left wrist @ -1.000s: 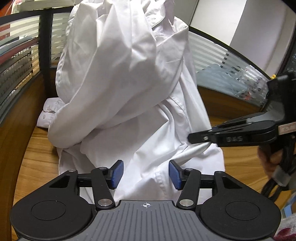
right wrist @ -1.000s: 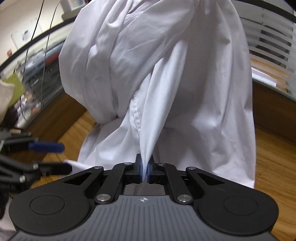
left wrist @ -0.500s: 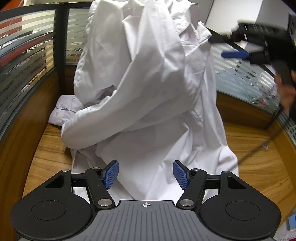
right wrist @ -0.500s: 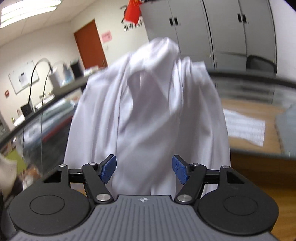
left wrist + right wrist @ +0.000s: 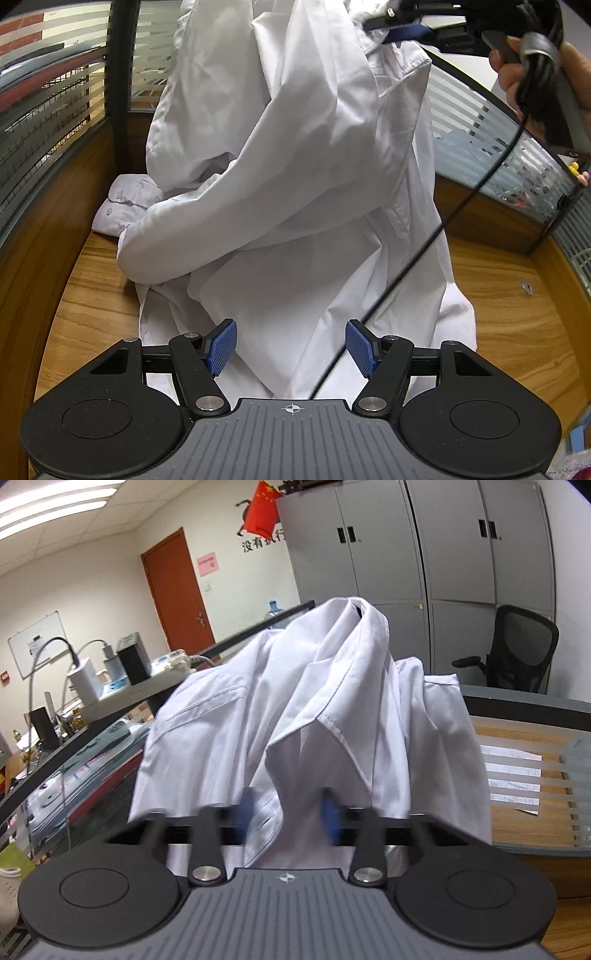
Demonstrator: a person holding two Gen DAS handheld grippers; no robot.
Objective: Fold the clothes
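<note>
Nothing is folded yet: my right gripper (image 5: 286, 818) closes its fingers around the collar fabric of the crumpled white cotton shirt (image 5: 295, 177) heaped at the wooden surface's (image 5: 509, 314) far edge, while my left gripper's (image 5: 291, 347) fingers stand apart, holding nothing.
</note>
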